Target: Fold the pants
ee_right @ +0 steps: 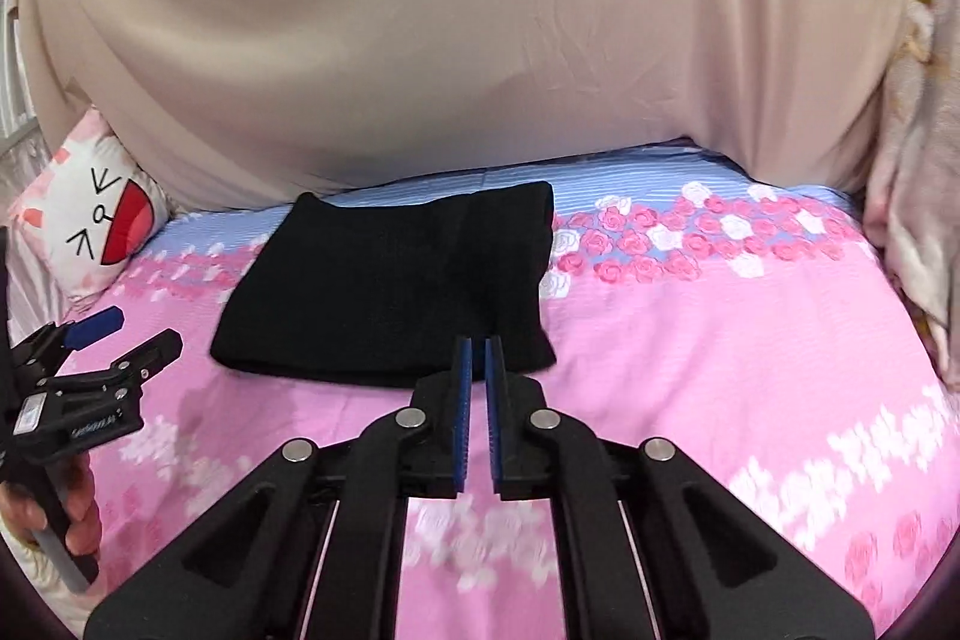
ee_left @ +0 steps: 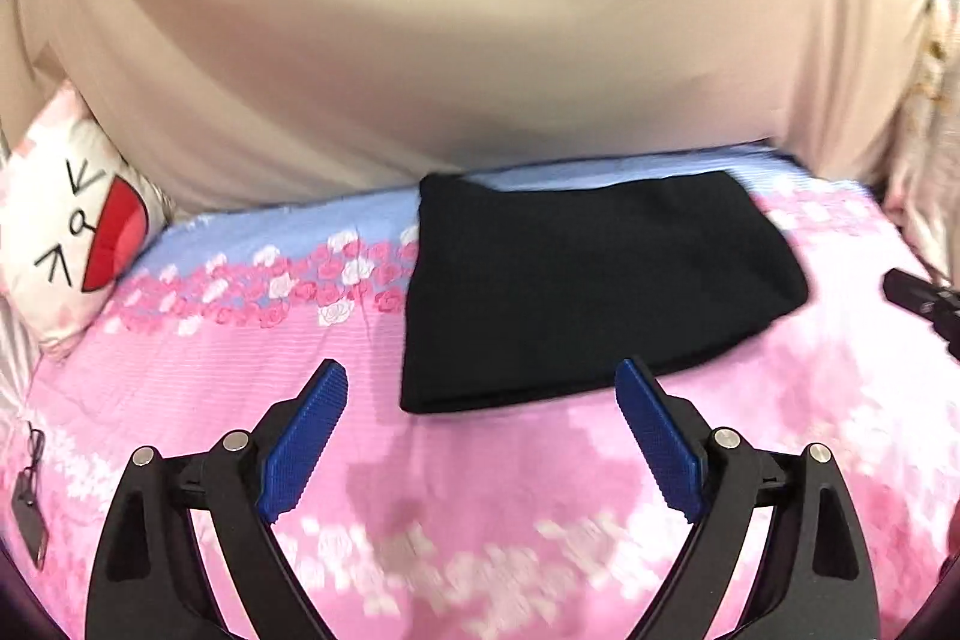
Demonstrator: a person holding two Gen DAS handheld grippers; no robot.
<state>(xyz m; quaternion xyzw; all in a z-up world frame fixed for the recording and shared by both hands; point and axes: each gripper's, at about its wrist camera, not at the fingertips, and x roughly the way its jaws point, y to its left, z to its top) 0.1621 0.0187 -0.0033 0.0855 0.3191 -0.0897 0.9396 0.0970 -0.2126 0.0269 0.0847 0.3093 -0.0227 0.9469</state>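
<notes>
Floral bedsheet (ee_right: 690, 340), cartoon pillow (ee_right: 102, 226), beige curtain (ee_right: 450, 40)

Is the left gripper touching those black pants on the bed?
Apart. The left wrist view shows the left gripper open, pink bedspread between its fingers, the pants lying ahead.

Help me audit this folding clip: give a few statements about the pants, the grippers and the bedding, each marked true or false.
1. The black fabric pants lie folded into a compact stack on the pink floral bedsheet. True.
2. The right gripper clamps a corner of the pants. False: its blue pads are nearly together with nothing between them, in front of the pants' near edge.
3. The left gripper is open and empty. True.
4. The white cartoon-face pillow rests on top of the pants. False: it sits apart from them, at the bed's left end.
5. A beige draped cloth hangs behind the bed. True.
</notes>
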